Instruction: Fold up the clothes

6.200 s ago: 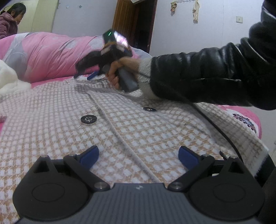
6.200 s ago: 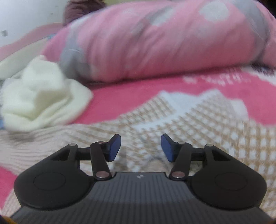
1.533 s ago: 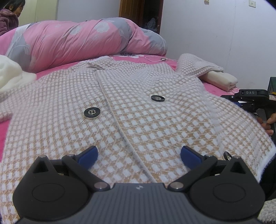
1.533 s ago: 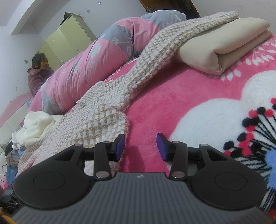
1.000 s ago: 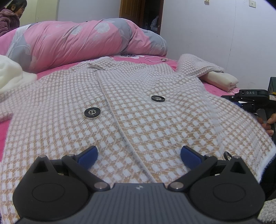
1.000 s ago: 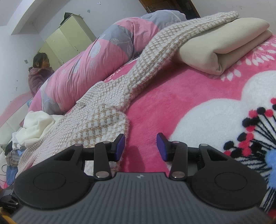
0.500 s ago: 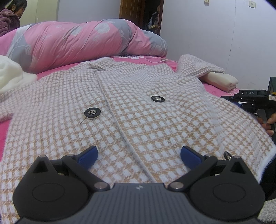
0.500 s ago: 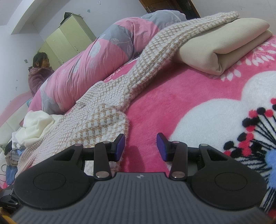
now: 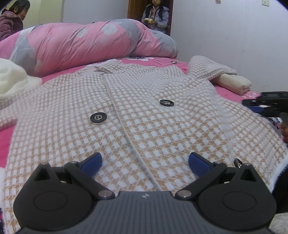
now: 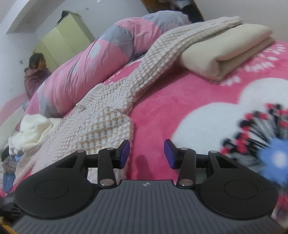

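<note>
A beige-and-white checked coat (image 9: pixel 144 111) lies spread flat on the bed, front up, with two black buttons (image 9: pixel 97 117) (image 9: pixel 166 103). My left gripper (image 9: pixel 144 162) hovers open and wide over its lower front, with nothing between the fingers. In the right wrist view the coat (image 10: pixel 100 122) lies to the left, and its sleeve (image 10: pixel 171 54) drapes over a folded cream cloth (image 10: pixel 225 59). My right gripper (image 10: pixel 146 153) is over the pink blanket just beside the coat's edge. Its jaws are opening and nothing is between them. The right gripper (image 9: pixel 266 104) also shows at the left wrist view's right edge.
A rolled pink-and-grey quilt (image 9: pixel 90 41) lies along the far side of the bed. A white fluffy garment (image 9: pixel 10 79) sits at the left. The pink flowered blanket (image 10: pixel 198 108) covers the bed. One person stands in the doorway (image 9: pixel 154 14), and another is at the far left (image 9: pixel 12 23).
The right gripper has shifted slightly and its view is now blurred at the right; its jaws stand a little wider. A person has appeared in the doorway. The left gripper has not moved.
</note>
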`<state>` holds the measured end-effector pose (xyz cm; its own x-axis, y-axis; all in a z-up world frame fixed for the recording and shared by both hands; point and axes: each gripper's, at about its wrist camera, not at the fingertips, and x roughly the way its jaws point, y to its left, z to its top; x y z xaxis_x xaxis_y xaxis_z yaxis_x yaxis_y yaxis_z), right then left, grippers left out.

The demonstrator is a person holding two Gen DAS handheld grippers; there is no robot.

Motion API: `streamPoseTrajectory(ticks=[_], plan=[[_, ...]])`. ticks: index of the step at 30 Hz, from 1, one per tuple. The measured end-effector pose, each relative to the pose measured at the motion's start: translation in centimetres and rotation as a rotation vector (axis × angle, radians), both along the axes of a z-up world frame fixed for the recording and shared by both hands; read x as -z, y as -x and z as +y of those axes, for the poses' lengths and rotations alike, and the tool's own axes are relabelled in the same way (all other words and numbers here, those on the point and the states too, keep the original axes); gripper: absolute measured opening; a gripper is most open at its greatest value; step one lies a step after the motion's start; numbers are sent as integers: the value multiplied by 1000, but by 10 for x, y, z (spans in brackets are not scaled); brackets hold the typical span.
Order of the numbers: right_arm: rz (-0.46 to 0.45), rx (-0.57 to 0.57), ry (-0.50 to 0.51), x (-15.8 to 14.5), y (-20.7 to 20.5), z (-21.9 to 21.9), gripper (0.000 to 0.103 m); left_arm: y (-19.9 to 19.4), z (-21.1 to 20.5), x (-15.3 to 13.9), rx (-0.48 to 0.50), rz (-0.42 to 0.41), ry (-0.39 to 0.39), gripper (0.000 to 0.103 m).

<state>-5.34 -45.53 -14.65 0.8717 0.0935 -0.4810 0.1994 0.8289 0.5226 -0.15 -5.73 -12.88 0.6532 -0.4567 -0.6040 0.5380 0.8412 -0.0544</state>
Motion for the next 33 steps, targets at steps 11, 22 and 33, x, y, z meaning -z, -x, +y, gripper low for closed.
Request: streamPoseTrajectory(ticks=[11,22,33], plan=[[69,-136,-20,-28,85,36,60,-1,1,1,-5,-3,11,103],[41,-176,85,-49,100,76,5,-1,2,1,-10,-1,17,103],[130,59,75,-30,145,51,4,-3,3,1,-1,4,17,103]])
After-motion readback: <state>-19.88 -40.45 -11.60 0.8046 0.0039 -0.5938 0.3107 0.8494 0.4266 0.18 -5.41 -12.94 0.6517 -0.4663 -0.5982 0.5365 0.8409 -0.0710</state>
